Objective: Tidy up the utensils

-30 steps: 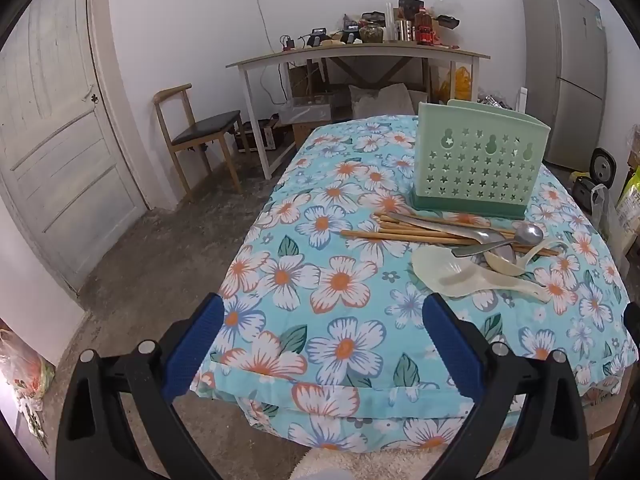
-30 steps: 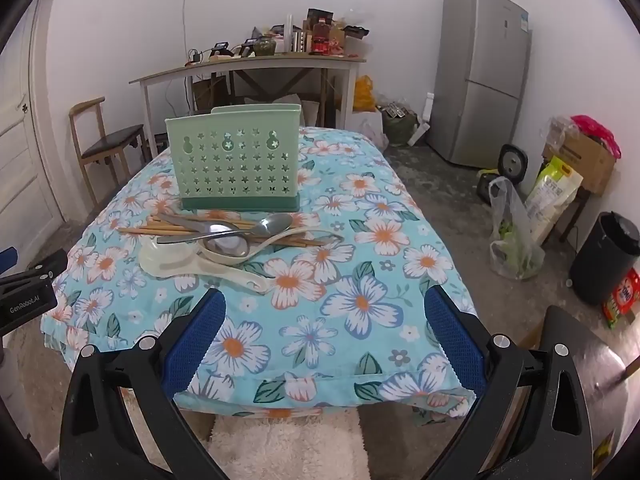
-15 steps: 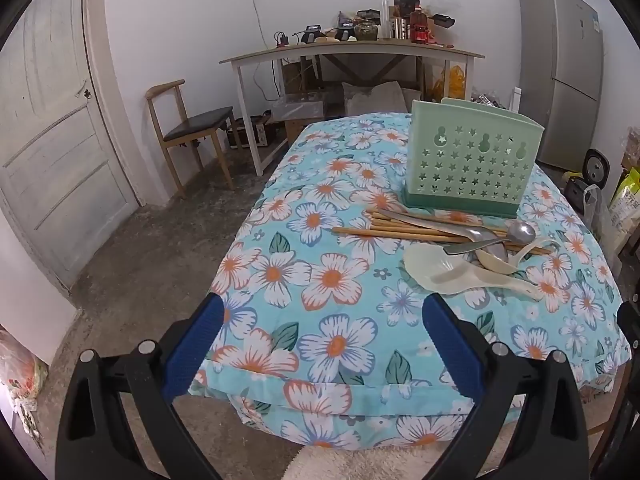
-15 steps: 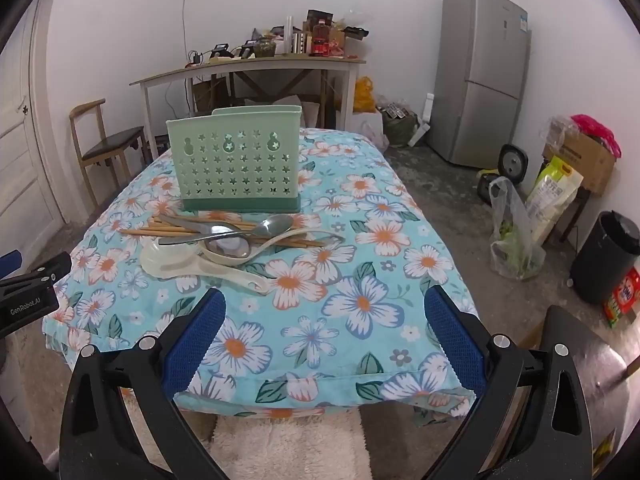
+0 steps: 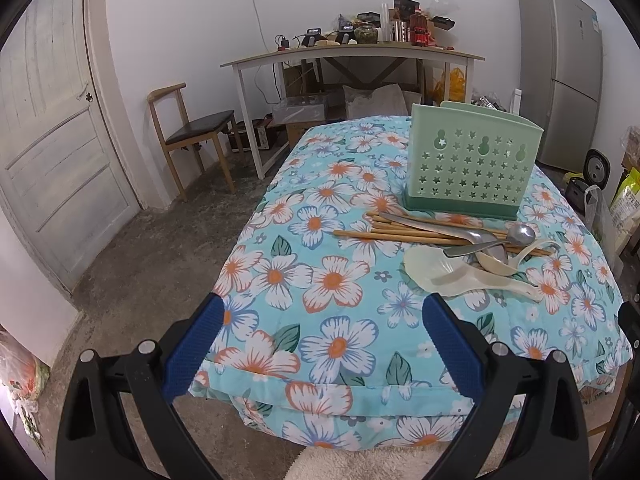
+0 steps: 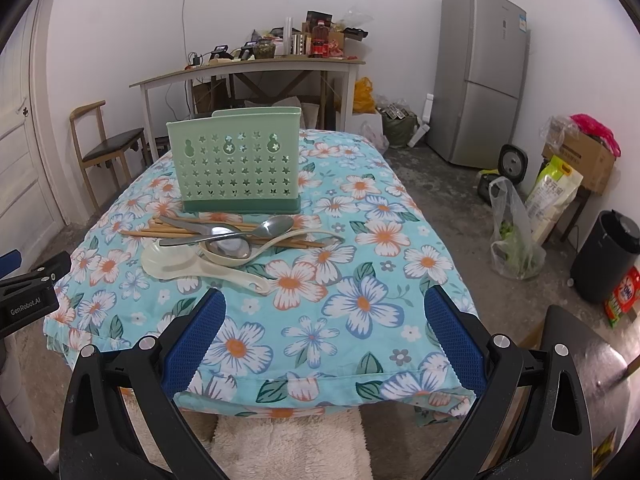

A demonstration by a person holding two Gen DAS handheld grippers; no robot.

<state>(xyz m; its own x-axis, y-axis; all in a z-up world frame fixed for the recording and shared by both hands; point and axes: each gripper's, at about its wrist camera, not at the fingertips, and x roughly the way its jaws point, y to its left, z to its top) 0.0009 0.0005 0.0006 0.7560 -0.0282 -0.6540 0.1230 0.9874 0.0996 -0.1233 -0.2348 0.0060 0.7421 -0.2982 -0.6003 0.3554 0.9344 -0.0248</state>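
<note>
A green perforated utensil holder (image 5: 472, 168) (image 6: 240, 168) stands upright on the flowered tablecloth (image 5: 332, 280) (image 6: 360, 304). In front of it lie wooden chopsticks (image 5: 400, 234) (image 6: 160, 233), metal spoons (image 5: 520, 235) (image 6: 276, 225) and cream plastic ladles (image 5: 444, 272) (image 6: 180, 262), piled together. My left gripper (image 5: 320, 340) is open, hanging over the table's near left corner, well short of the pile. My right gripper (image 6: 324, 336) is open too, above the near edge, with the pile ahead and to its left. Nothing is between either pair of fingers.
A wooden chair (image 5: 188, 136) and a cluttered white desk (image 5: 352, 54) stand behind the table. A door (image 5: 52, 140) is on the left, a grey fridge (image 6: 484, 76) at the back right. Bags (image 6: 516, 240), a box and a black bin (image 6: 608, 256) sit on the floor at right.
Both grippers have drifted slightly; the left view has shifted so the table and utensils sit a bit farther left and lower. Both stay open and nothing on the table has moved.
</note>
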